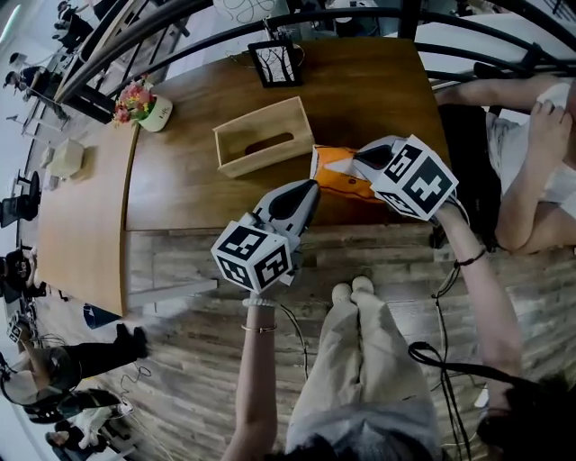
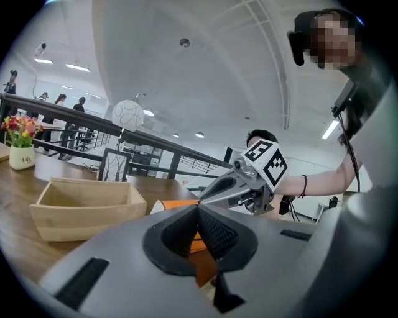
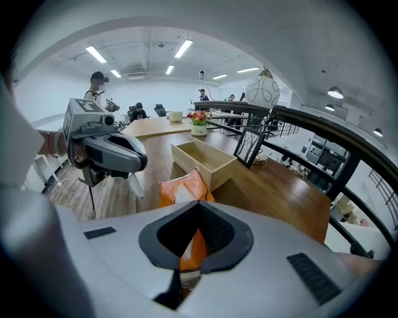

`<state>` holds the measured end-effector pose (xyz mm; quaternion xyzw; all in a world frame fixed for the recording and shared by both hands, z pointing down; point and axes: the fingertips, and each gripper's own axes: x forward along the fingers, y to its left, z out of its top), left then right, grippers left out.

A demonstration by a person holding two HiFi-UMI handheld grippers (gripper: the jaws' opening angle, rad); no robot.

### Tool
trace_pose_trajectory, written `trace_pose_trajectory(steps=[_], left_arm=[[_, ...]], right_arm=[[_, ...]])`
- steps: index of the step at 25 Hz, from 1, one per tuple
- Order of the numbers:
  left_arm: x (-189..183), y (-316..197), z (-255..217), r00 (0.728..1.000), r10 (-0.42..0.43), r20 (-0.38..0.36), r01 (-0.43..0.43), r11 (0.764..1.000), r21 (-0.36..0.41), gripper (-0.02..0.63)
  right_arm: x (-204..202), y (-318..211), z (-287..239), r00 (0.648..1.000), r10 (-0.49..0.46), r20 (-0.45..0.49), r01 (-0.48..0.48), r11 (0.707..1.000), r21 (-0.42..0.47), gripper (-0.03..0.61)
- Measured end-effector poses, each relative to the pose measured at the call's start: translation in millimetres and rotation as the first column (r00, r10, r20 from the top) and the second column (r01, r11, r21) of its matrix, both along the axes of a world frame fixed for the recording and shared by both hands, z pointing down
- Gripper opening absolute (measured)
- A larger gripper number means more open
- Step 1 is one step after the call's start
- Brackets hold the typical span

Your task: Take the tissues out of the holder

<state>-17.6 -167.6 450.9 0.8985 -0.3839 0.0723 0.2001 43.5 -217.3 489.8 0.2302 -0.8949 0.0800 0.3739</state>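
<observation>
The light wooden tissue holder (image 1: 236, 156) stands empty on the dark wooden table (image 1: 369, 90), also in the left gripper view (image 2: 81, 208) and the right gripper view (image 3: 208, 158). An orange tissue pack (image 1: 335, 173) lies just right of it near the table's front edge. My right gripper (image 1: 360, 165) is shut on the pack's right end, and orange wrap (image 3: 180, 186) shows between its jaws. My left gripper (image 1: 312, 186) is shut at the pack's near left corner, with its tips together. The right gripper view shows it apart from the pack.
A potted flower (image 1: 144, 108) stands at the table's left end and a black picture frame (image 1: 274, 63) at its far edge. A black railing (image 1: 180, 27) runs behind. A lighter table (image 1: 81, 225) adjoins at left. A seated person (image 1: 531, 153) is at right.
</observation>
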Motion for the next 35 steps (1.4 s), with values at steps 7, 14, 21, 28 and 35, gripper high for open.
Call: trace_pose_trajectory(steps=[7,14,21,28,35], left_arm=[[11,6,21,0.999,0.038,0.009,-0.037,0.998,-0.046,0.008],[17,5,31,0.999,0.046,0.008,-0.046,0.997,-0.068,0.008],[16,2,33,0.999,0.047,0.018,-0.046,0.996,-0.07,0.008],[16,-3,38,0.999,0.046,0.023,-0.044,0.996,-0.074,0.008],[19,-5,39,0.999,0.042,0.023,-0.04,0.996,-0.074,0.008]], right_arm=[[7,6,23,0.999,0.013,-0.043,-0.013,1.0,-0.017,0.012],[10,-3,35,0.995,0.03,-0.09,-0.033,0.999,-0.024,0.012],[10,-13,46,0.99,0.077,-0.121,-0.083,0.996,-0.04,0.012],[11,-19,51,0.991,0.081,-0.104,-0.087,0.994,-0.058,0.017],[18,-25,50,0.99,0.129,-0.052,-0.134,0.987,-0.093,0.092]])
